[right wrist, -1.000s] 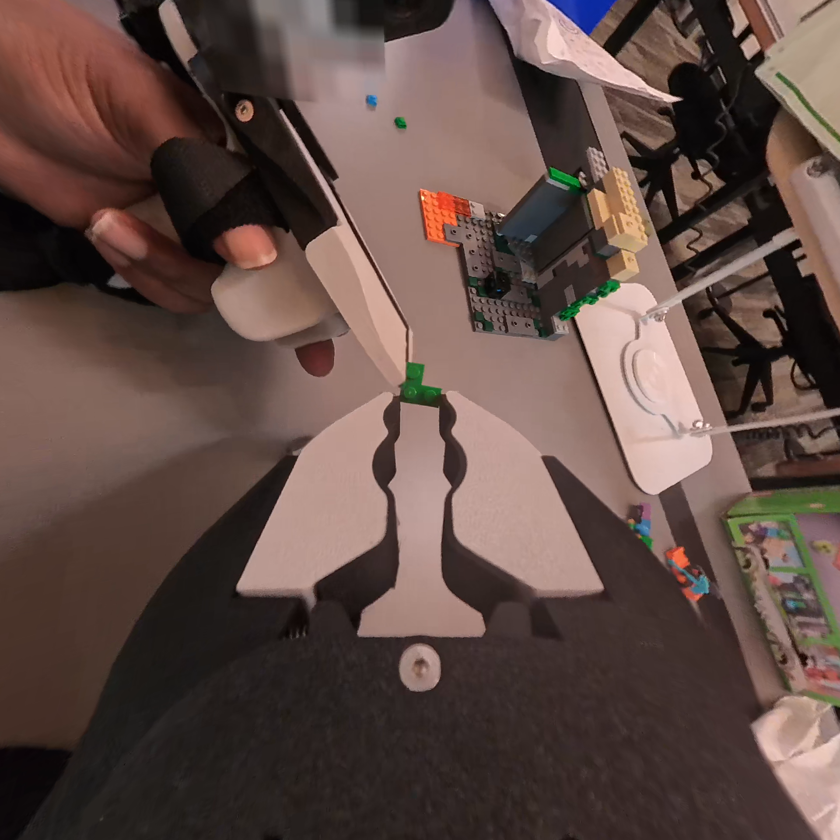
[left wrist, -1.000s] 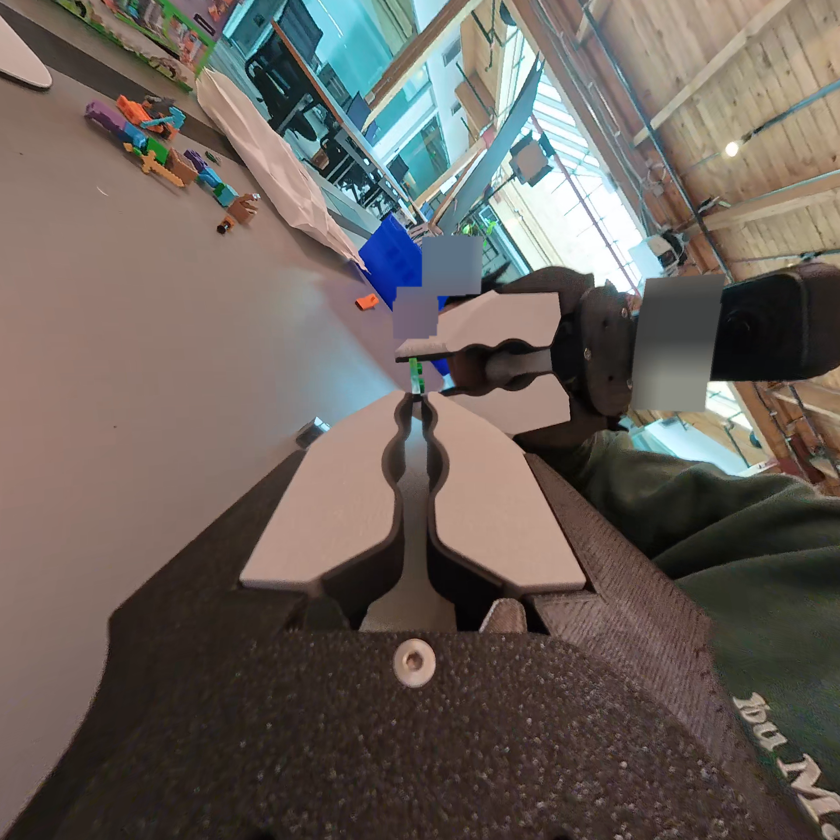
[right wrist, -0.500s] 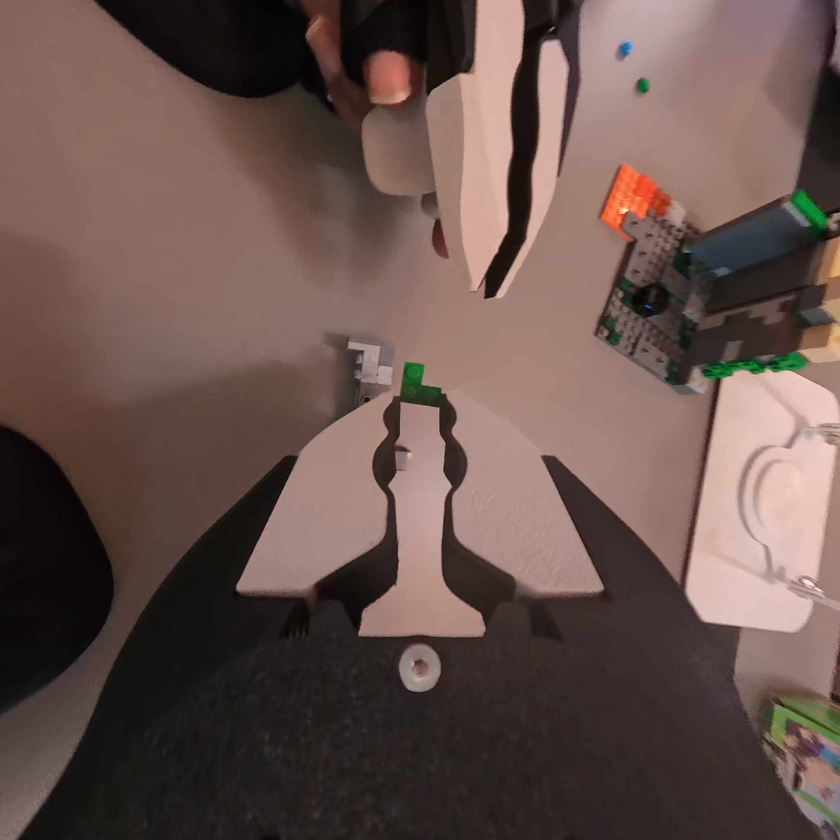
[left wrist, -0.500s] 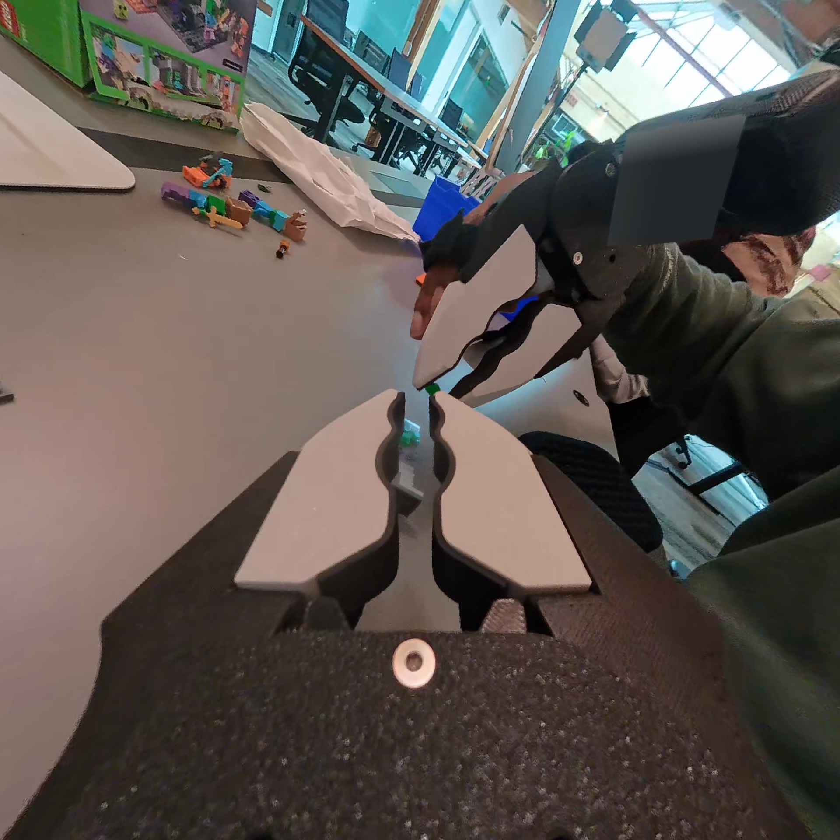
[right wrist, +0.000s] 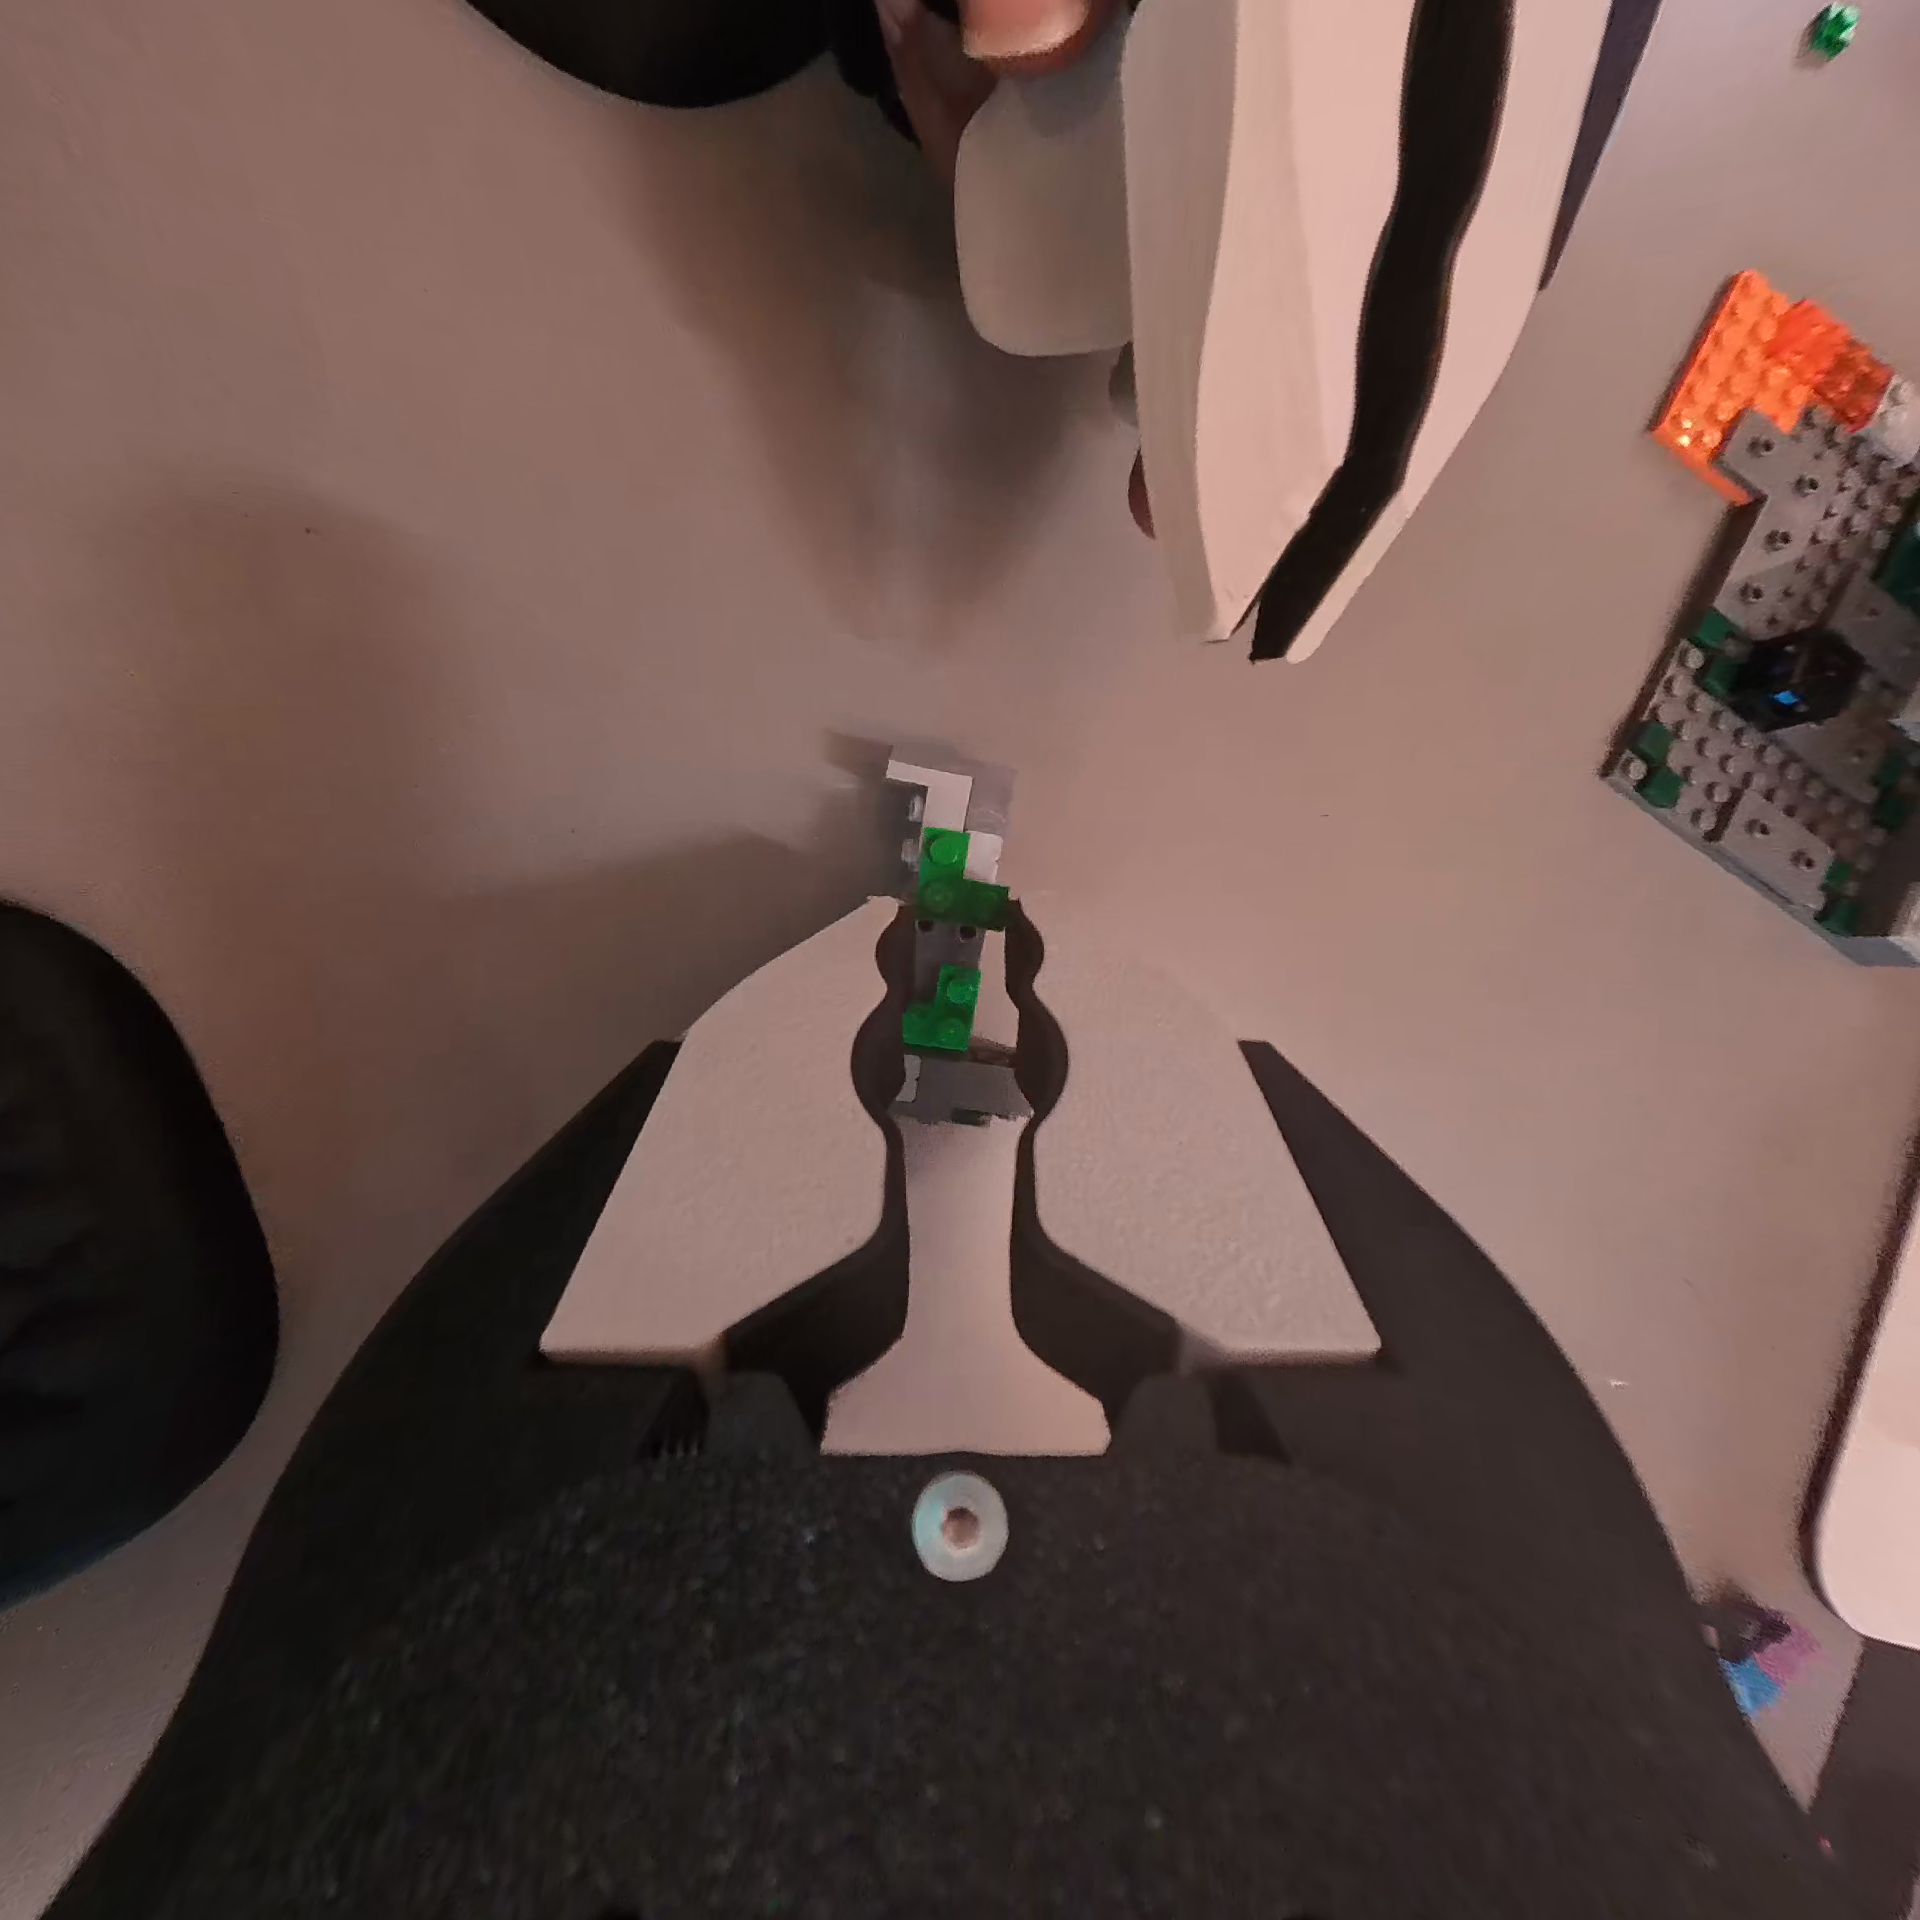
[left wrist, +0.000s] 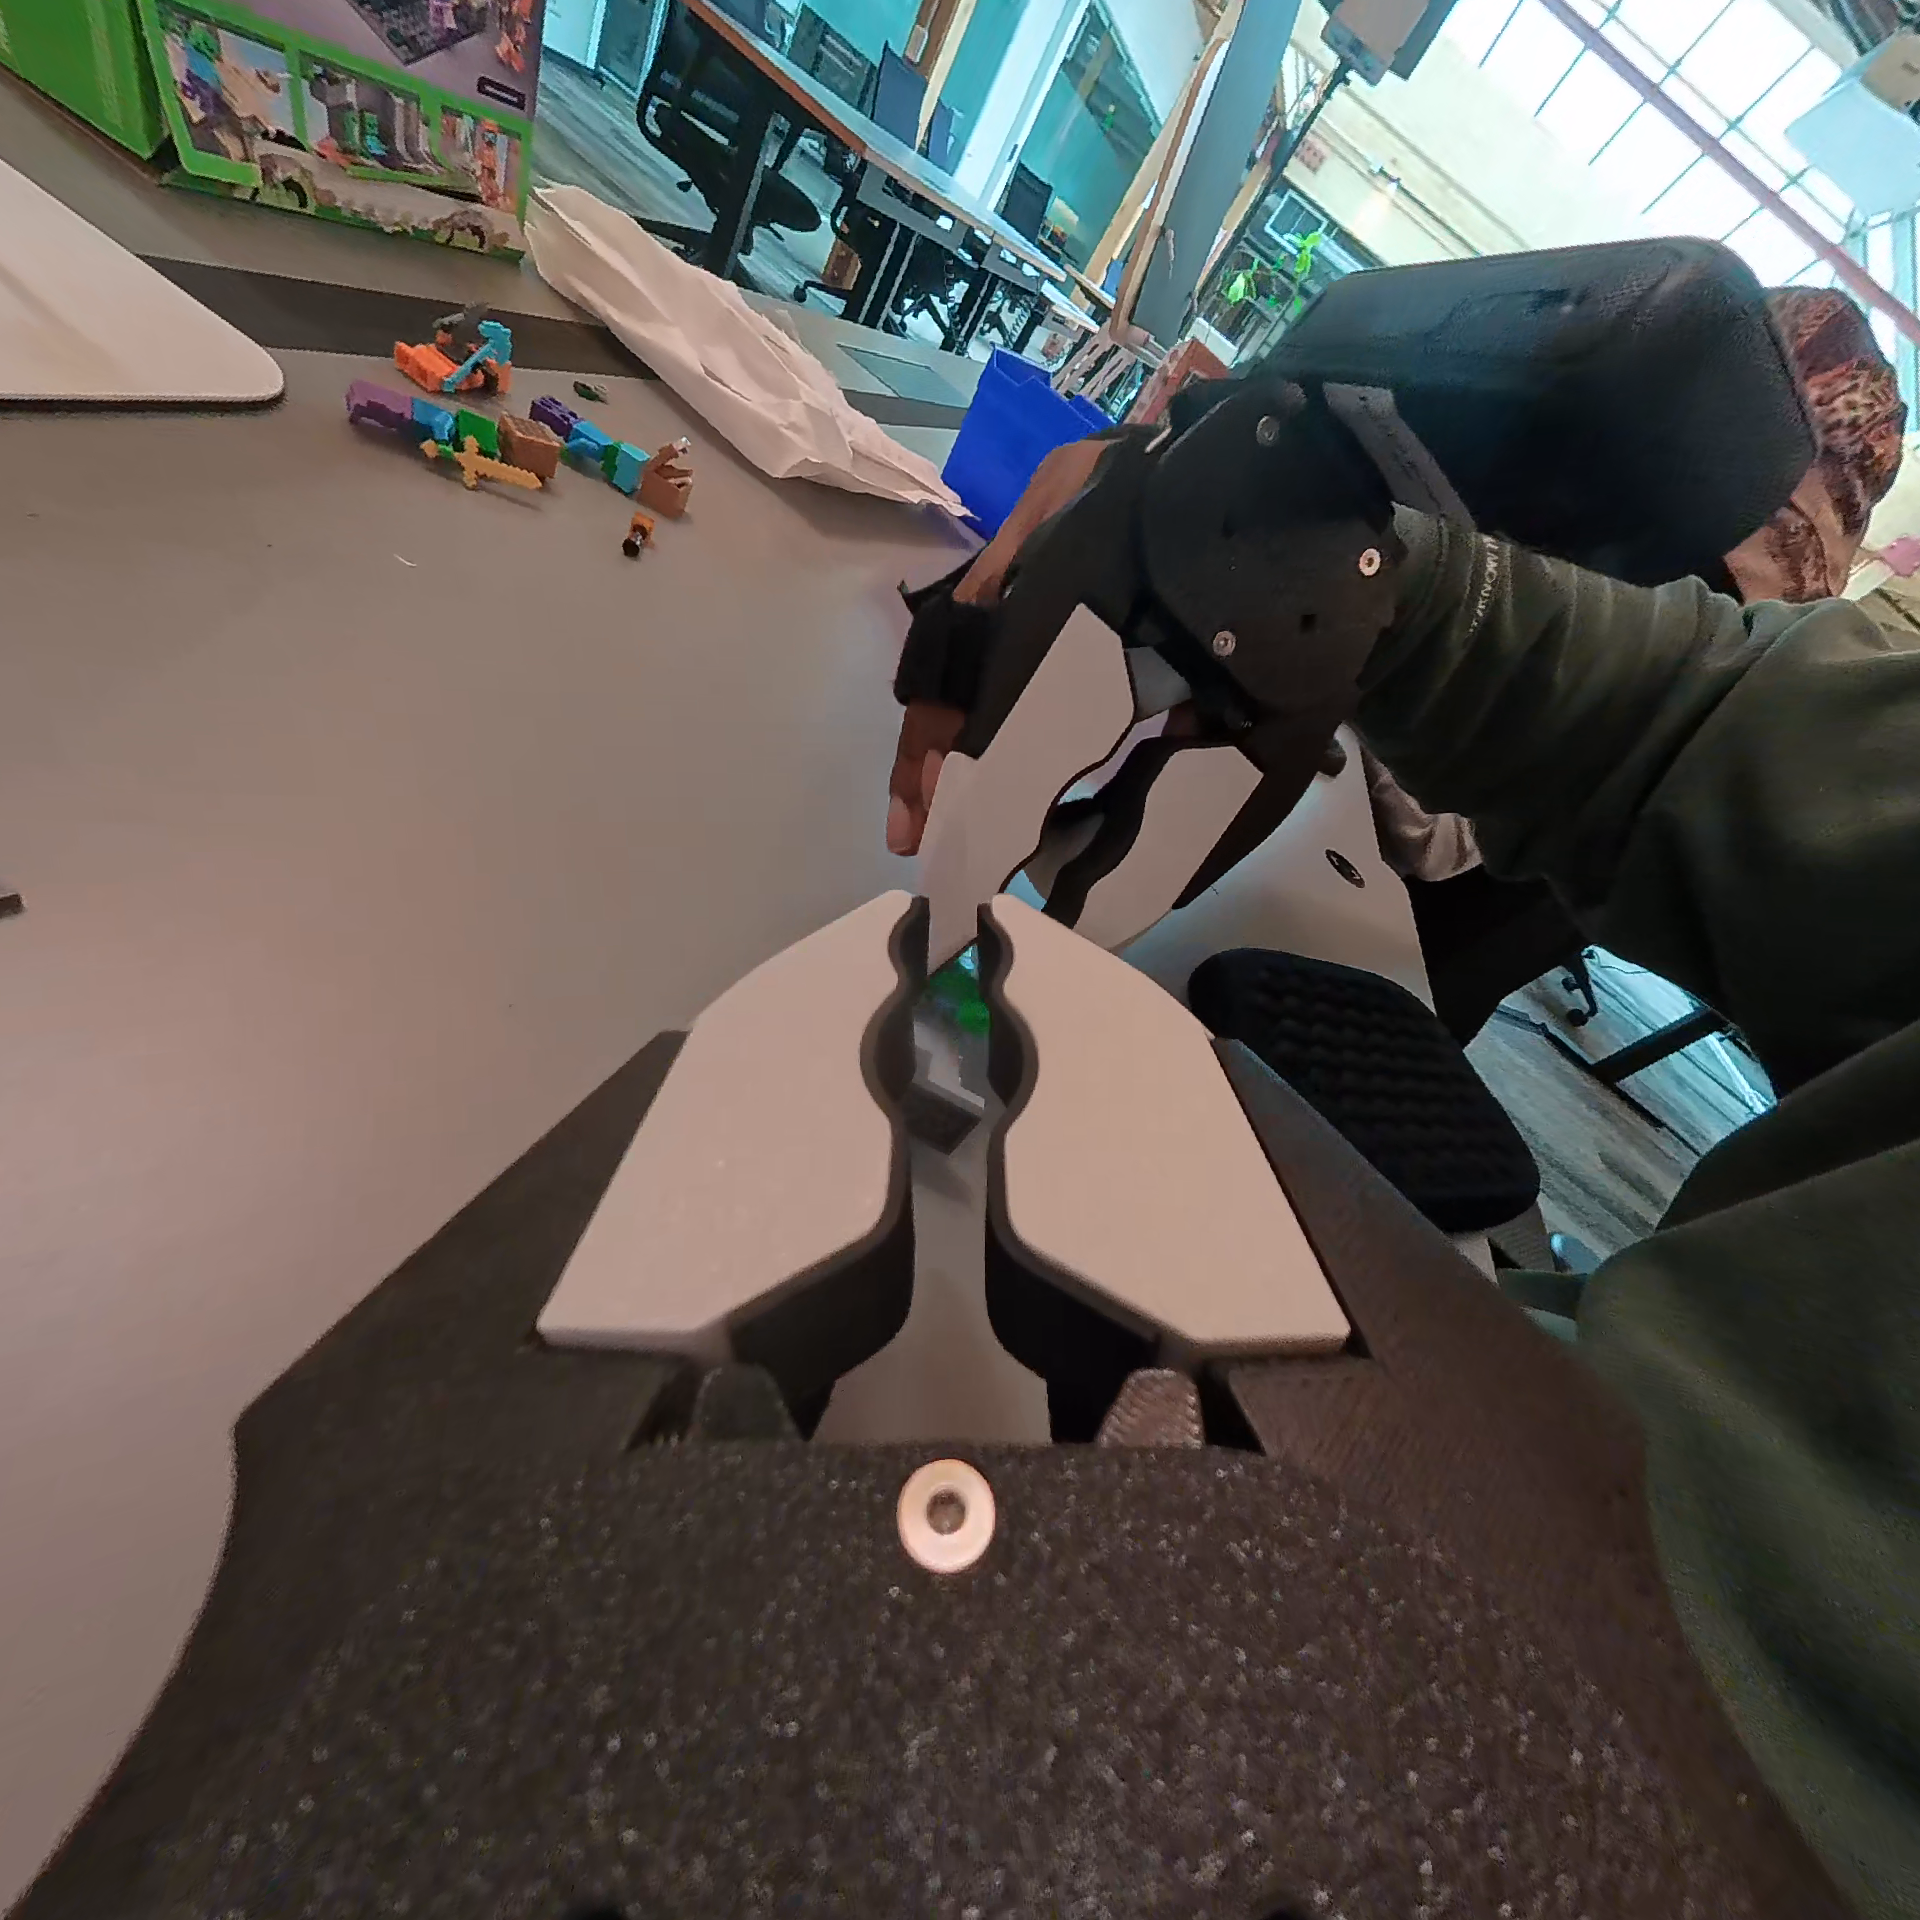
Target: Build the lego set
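**Basically: green plate hovers right over the small sub-assy, axes in line**

Bench [right wrist: 416, 520] carries the main build [right wrist: 1787, 665], well apart to the right of the grey sub-assy [right wrist: 951, 1091]. Left claw [right wrist: 1247, 634] hangs beyond it and to the right, fingers nearly closed, nothing btwn them. Right claw [right wrist: 948, 909] is the nearer one, directly above, pinching a green L-plate [right wrist: 951, 878] at its tips. Sub-assy's long axis runs along the right claw's fingers, w/ a second green plate on top. Next move prob. straight down: press plate onto studs. Exact stud alignment can't be told, pic's blurry.
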`<state>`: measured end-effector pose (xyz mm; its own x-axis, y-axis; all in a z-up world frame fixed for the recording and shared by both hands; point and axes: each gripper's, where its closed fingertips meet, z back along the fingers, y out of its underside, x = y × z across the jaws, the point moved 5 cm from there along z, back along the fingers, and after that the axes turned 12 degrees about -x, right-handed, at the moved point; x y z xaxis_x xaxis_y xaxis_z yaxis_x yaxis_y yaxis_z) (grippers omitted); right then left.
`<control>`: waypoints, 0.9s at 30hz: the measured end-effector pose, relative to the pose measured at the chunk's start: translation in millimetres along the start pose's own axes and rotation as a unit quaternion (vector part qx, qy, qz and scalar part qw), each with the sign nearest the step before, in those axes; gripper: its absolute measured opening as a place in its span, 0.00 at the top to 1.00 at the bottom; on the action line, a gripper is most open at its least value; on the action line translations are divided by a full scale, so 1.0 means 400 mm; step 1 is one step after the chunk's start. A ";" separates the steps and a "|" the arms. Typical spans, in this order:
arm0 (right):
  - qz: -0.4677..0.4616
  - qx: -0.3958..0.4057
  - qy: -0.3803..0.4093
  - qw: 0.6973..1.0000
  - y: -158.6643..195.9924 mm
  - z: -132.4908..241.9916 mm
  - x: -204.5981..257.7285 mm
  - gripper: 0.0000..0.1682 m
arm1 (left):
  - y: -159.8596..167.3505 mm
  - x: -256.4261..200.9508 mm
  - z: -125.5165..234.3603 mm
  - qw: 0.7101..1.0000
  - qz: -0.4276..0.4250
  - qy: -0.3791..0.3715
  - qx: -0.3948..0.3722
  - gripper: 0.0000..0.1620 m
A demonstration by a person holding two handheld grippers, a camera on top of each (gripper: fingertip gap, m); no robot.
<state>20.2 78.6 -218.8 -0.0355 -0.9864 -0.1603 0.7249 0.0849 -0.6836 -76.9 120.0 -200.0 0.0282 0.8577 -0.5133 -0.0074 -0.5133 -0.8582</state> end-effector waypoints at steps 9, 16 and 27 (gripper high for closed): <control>-0.025 -0.010 -0.013 1.000 0.016 -0.011 0.001 0.91 | 0.005 -0.002 -0.002 1.000 0.000 0.005 0.005 0.95; -0.036 -0.008 -0.024 0.999 0.020 -0.011 0.003 0.90 | 0.006 -0.003 -0.003 1.000 0.001 0.008 0.007 0.95; -0.047 0.002 -0.028 0.999 0.033 -0.006 0.004 0.89 | 0.009 -0.003 -0.005 1.000 0.002 0.010 0.010 0.95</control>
<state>28.2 78.3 -229.6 -0.0651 -0.9963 -0.0566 0.7233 -0.0080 -0.6905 -74.8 116.9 -202.4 0.0480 0.8548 -0.5167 -0.0275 -0.5160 -0.8562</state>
